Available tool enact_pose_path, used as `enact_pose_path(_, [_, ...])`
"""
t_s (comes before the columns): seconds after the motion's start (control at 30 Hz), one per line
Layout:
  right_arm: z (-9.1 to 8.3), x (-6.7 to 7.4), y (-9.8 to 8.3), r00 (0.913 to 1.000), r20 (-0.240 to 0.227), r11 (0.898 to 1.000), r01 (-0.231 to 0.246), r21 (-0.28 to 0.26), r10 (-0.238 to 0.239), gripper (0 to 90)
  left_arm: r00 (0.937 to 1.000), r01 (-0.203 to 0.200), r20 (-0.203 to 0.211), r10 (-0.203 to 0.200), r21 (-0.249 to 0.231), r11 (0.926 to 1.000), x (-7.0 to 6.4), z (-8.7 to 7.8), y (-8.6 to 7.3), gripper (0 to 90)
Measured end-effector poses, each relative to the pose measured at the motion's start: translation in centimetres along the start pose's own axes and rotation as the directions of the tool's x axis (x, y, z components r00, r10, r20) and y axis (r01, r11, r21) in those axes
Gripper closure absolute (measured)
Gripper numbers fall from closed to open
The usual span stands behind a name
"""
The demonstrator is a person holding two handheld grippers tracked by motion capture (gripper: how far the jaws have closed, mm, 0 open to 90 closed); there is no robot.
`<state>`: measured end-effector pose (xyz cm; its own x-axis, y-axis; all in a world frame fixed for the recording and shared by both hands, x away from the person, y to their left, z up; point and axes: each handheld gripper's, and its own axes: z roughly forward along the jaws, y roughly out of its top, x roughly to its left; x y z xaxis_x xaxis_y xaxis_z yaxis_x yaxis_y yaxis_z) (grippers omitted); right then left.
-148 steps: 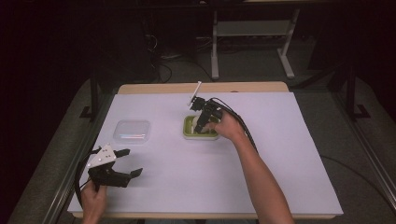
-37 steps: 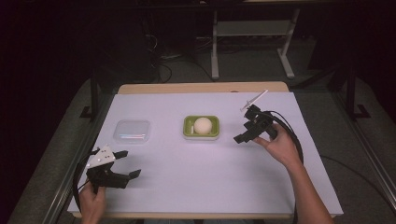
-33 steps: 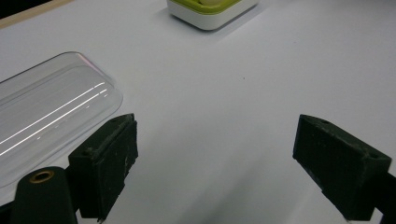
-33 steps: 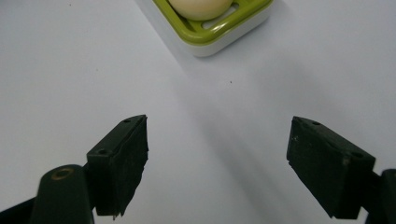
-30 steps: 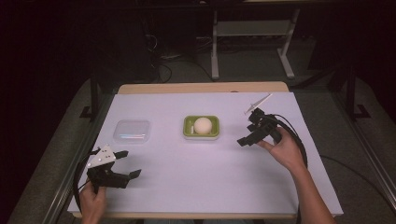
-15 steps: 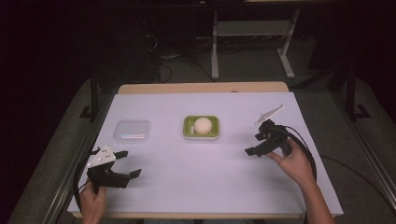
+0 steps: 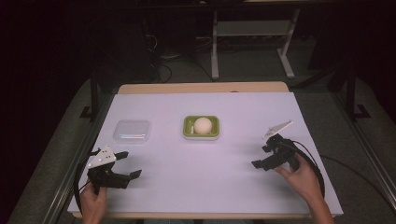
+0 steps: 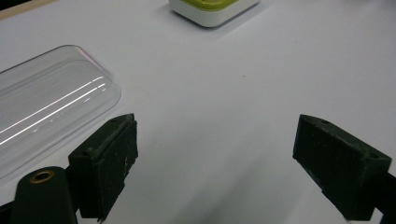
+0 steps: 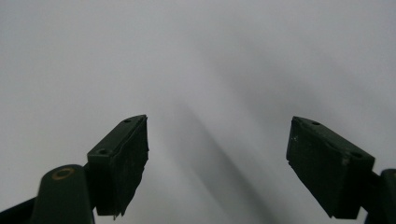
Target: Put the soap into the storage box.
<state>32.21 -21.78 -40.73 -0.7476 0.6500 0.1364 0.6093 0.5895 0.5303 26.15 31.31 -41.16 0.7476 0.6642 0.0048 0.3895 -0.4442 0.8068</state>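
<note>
So nothing's being held right now. The green tray (image 7: 201,127) sits mid-desk with a pale round ball (image 7: 202,125) resting in it, and the clear lid (image 7: 132,131) lies flat just to the tray's left, apart from it. The left gripper (image 7: 125,164) is parked nearer the person than the lid, fingers (image 8: 105,163) spread wide over bare desk (image 7: 196,177), with the lid's edge just off one finger in the left gripper view. The right gripper (image 7: 262,157) is well off to the tray's right and nearer the person, fingers (image 9: 119,161) also wide apart and empty.

My guess: ball's in, lid's not on yet, so the capping step is up. The left one is the closer of the two. That lid looks slick and low, so I'd pinch it by an edge.
</note>
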Motion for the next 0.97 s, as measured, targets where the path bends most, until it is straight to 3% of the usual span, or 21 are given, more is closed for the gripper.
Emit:
enact_pose_path(0.3, [0.6,0.3,-2.7,0.9993,-0.01,0.999,-0.037,-0.016,0.037,19.2,1.0,0.008,0.004,-0.008,0.008,0.9999,-0.1,0.1,-0.1,13.3])
enact_pose_path(0.63, [-0.4,0.5,-5.0,0.9965,-0.011,0.994,-0.083,-0.071,0.083,17.8,0.9998,0.004,0.021,-0.004,0.035,0.9994,-0.4,0.4,-0.2,13.2])
enact_pose_path(0.83, [-0.5,1.3,-5.5,0.9977,0.002,0.994,-0.067,-0.092,0.068,14.9,0.9994,-0.016,0.029,0.016,0.027,0.9995,-0.4,0.3,-0.4,13.3])
enact_pose_path(0.97, [-0.5,1.7,-5.1,0.9979,-0.002,0.992,-0.065,-0.105,0.065,13.8,0.9995,-0.008,0.031,0.008,0.019,0.9998,-0.4,0.3,-0.5,13.3])
